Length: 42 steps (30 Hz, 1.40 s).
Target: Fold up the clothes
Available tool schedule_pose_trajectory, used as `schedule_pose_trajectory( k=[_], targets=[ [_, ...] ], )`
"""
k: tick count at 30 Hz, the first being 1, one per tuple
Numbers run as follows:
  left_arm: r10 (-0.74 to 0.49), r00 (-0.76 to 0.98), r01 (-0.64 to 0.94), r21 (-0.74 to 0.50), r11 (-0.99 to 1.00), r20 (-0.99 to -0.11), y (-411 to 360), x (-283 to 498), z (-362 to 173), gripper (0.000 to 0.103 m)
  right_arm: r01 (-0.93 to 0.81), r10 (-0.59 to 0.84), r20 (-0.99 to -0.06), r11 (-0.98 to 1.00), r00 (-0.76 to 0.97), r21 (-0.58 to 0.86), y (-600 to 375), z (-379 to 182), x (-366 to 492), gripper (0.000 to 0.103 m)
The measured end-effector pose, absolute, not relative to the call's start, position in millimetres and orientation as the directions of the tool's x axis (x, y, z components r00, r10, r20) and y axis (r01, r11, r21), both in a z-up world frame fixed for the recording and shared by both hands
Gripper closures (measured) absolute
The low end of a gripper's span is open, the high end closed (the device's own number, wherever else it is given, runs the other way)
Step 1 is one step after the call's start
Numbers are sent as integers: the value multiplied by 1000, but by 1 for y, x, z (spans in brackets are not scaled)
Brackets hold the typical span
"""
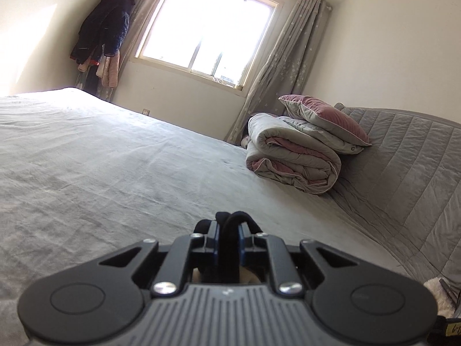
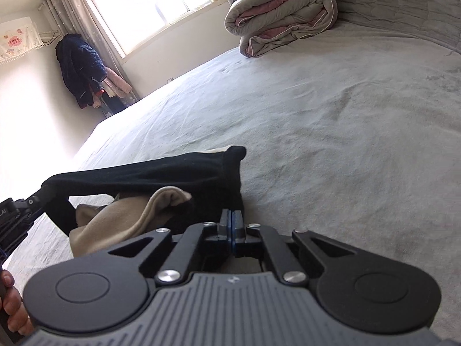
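We hold a black fleece-lined garment (image 2: 161,173) taut above the grey bed (image 2: 331,121), lower left of frame, left gripper (image 1: 229,227) and right gripper (image 2: 232,219) each clenched on an edge, likely to straighten it for folding

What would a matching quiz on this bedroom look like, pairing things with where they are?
Things:
1. black garment
2. rolled quilt
3. dark jacket
4. pink pillow

Places:
A. hanging in the corner beside the window
B. on top of the quilt
C. stretched between the two grippers
D. on the bed near the headboard

Pairs: 1-C, 2-D, 3-A, 4-B
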State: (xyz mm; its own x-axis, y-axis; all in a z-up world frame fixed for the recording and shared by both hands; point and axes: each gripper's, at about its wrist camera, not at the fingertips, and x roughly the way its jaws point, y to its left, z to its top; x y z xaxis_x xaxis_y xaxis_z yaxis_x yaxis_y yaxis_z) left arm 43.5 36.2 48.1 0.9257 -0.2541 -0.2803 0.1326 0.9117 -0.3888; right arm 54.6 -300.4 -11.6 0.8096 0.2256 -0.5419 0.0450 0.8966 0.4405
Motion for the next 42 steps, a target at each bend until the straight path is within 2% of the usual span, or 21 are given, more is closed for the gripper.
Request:
schedule_pose_trajectory(
  k=[2,3,4,10,12,14,15,16,23,27,28,29,30,34,42],
  targets=[
    [-272,925,138,-431,892,-265,48,38,52,91,33,237,-541,897,807,441,-303,-10,55,103],
    [-282,926,149,-445,883,-250,52,34,54,91,25,251,-539,892,804,451,-303,-10,55,99],
    [-291,928,160,-454,876,-233,55,30,57,91,16,266,-537,886,801,463,-303,-9,56,90],
    [-350,926,241,-488,839,-144,67,6,74,91,-51,394,-512,826,763,561,-294,-5,58,87],
    [-376,917,265,-502,823,-131,69,2,77,91,-80,445,-494,797,747,598,-287,-4,60,83],
    [-389,912,276,-511,814,-129,71,-2,79,91,-110,480,-468,776,742,621,-278,1,61,57],
    [-392,911,277,-514,812,-128,72,-4,79,91,-127,489,-454,772,745,622,-274,3,61,39],
    [-392,912,278,-516,810,-124,74,-6,80,91,-144,496,-440,770,749,622,-270,5,61,37],
    [-381,918,278,-511,813,-106,93,-17,84,91,-205,576,-438,737,691,644,-239,2,74,37],
    [-356,928,257,-508,822,-106,108,-22,83,91,-223,576,-496,768,650,600,-211,-11,83,37],
    [-350,931,252,-508,824,-106,111,-23,82,91,-224,566,-514,783,645,581,-204,-14,84,48],
    [-344,933,246,-507,826,-106,115,-25,82,91,-217,536,-535,809,653,546,-200,-16,85,65],
    [-337,935,241,-507,828,-106,119,-26,82,91,-209,502,-555,836,663,507,-196,-18,85,91],
    [-328,940,236,-514,825,-95,130,-31,82,91,-184,349,-585,928,732,323,-194,-18,80,92],
    [-323,944,241,-539,807,-62,149,-41,84,91,-58,197,-602,968,774,243,-225,-24,91,92]
  ],
)
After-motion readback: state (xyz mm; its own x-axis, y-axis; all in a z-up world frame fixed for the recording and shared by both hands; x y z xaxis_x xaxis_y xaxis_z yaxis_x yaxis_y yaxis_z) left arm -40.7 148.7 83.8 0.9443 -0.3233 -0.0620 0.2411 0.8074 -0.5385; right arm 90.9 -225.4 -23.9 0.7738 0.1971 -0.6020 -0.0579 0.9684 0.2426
